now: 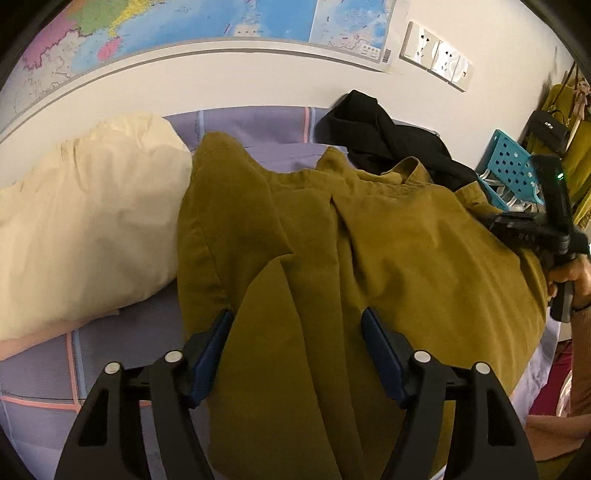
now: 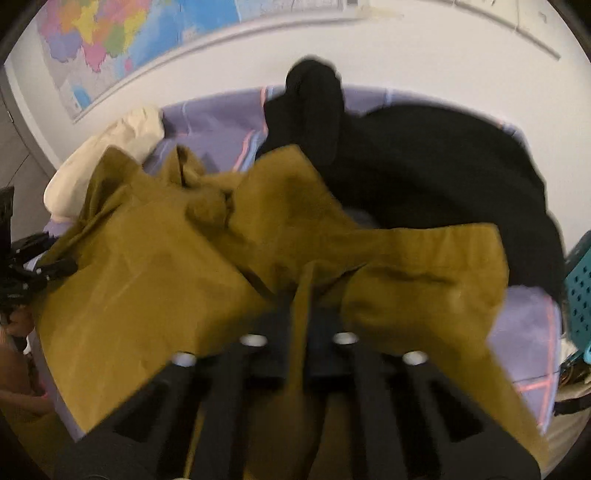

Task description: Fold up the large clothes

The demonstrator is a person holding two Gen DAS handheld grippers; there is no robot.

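A large olive shirt (image 1: pixel 369 240) lies spread over the bed, collar toward the wall. My left gripper (image 1: pixel 297 314) is open over its near part, and a fold of the cloth lies between the blue pads (image 1: pixel 210 350) without being pinched. In the right wrist view, which is blurred, my right gripper (image 2: pixel 301 295) is shut on a narrow fold of the olive shirt (image 2: pixel 147 277), which bunches up around the fingers. The right gripper also shows at the shirt's right edge in the left wrist view, held by a hand (image 1: pixel 569 273).
A black garment (image 1: pixel 388 136) is heaped behind the shirt against the wall. A cream pillow (image 1: pixel 85 214) lies at left on the purple checked sheet (image 1: pixel 37 369). A teal perforated basket (image 1: pixel 509 166) and hanging bags (image 1: pixel 550 129) stand at right. A map (image 1: pixel 184 29) hangs above.
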